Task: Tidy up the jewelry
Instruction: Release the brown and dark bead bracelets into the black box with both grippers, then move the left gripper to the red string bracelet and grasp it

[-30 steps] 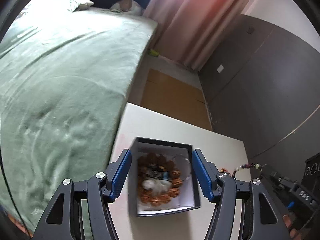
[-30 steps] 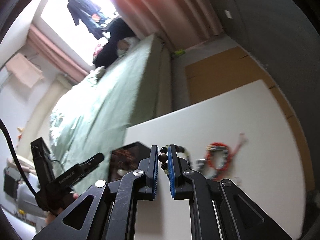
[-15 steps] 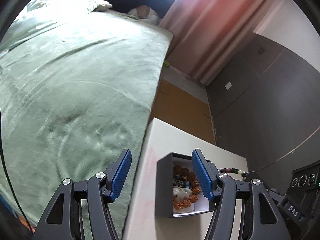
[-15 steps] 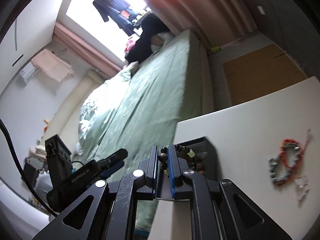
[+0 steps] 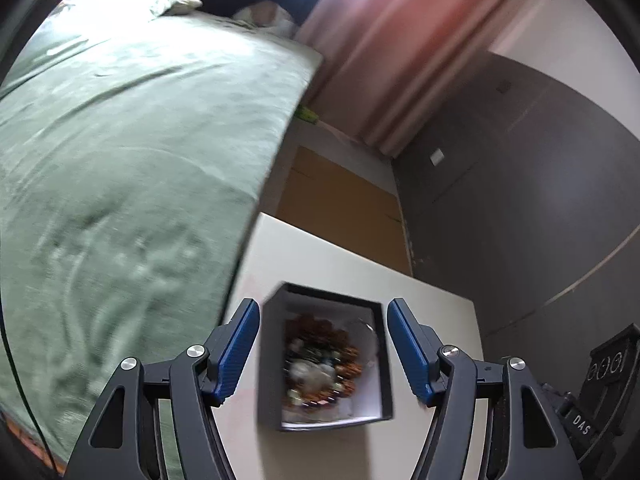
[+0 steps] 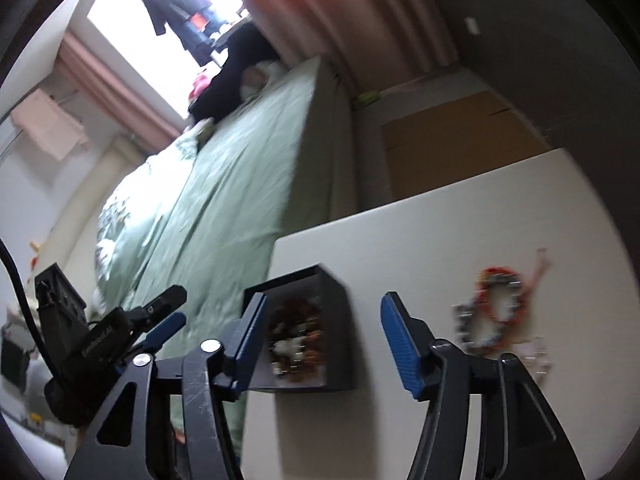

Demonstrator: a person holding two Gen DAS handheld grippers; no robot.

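My right tool [image 6: 322, 344] opening, nothing between its pads | left tool [image 5: 318, 350] wide, empty, straddling jewelry box [image 5: 380, 364] | beads inside | red bracelet [image 6: 500, 300] left on tabletop [image 6: 400, 272]

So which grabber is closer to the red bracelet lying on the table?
Right. The right gripper hangs over the black box, jaws opening and empty, with the red bracelet just beside it. The left gripper is on the box's far side; its camera doesn't show the bracelet.
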